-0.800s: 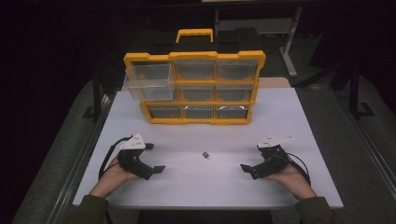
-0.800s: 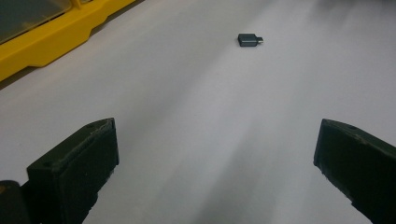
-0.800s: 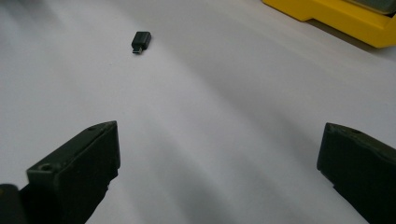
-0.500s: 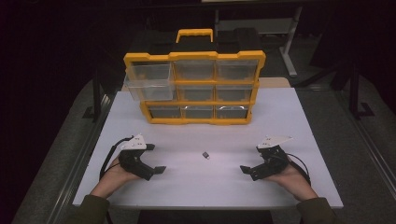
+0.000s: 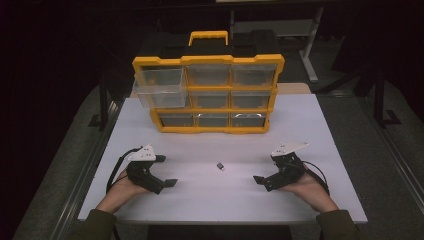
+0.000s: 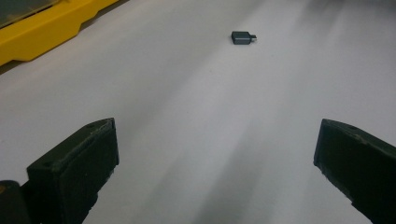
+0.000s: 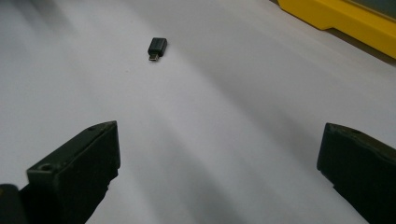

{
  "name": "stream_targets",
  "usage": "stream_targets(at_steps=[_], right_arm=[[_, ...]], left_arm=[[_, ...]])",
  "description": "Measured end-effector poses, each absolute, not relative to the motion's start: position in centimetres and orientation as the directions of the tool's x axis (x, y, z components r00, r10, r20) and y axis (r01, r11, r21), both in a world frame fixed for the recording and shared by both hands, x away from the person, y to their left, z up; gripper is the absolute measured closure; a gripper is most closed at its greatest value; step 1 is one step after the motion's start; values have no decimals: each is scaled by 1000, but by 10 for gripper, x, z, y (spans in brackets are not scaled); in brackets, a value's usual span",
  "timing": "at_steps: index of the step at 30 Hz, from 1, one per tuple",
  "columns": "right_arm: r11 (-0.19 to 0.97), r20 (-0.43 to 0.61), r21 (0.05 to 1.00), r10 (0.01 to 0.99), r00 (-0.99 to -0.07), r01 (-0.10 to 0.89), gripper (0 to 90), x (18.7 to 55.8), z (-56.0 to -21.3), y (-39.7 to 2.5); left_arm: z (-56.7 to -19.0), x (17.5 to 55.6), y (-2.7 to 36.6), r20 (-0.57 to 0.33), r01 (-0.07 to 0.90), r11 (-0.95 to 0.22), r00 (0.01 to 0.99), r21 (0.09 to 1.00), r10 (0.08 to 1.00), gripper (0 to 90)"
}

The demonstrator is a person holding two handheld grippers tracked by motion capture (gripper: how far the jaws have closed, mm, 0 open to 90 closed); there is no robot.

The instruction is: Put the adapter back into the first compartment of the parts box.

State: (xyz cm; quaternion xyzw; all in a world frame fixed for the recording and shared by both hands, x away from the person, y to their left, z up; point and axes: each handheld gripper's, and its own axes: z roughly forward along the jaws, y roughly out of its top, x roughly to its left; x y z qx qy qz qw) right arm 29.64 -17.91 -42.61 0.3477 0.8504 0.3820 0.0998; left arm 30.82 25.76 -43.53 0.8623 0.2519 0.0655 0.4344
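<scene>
Grey adapter [image 5: 220, 166] lies untouched on the bench [image 5: 310, 125] — both hand-held grippers, left [image 5: 170, 183] and right [image 5: 258, 179], jaws apart, nothing grasped yet.

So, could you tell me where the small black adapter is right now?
In the high view, the adapter lies on the white table, between the left gripper and right gripper, in front of the yellow organizer.
</scene>
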Motion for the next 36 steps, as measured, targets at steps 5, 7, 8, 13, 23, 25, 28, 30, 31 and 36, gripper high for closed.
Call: stream_targets(at_steps=[5,7,8,13,23,25,28,30,31,36], right_arm=[[462,102,722,666,-739,516,0,298,-423,-177],[462,100,723,665,-740,513,0,298,-421,-176],[463,101,722,665,-740,514,0,298,-421,-176],[477,95,711,662,-743,516,0,300,-419,-171],[487,103,703,651,-752,518,0,307,-415,-159],[487,105,703,650,-752,519,0,309,-414,-157],[488,103,706,646,-756,513,0,311,-413,-155],[486,106,707,645,-757,513,0,311,-412,-154],[488,104,708,643,-758,511,0,312,-412,-154],[492,105,705,640,-761,511,0,314,-411,-152]], left_arm=[[-436,307,256,-106,376,-496,866,782,489,0],[-436,306,256,-106,375,-496,866,783,489,0],[-436,306,256,-108,376,-493,866,785,489,0],[-436,306,256,-106,373,-493,867,786,487,0],[-436,306,256,-112,378,-486,864,788,490,0],[-435,306,257,-113,378,-484,864,789,491,0],[-436,306,257,-112,378,-485,864,788,491,0],[-436,306,256,-109,376,-490,865,786,489,0],[-436,306,256,-107,374,-492,867,786,487,0],[-436,305,255,-110,375,-493,867,785,486,0]])
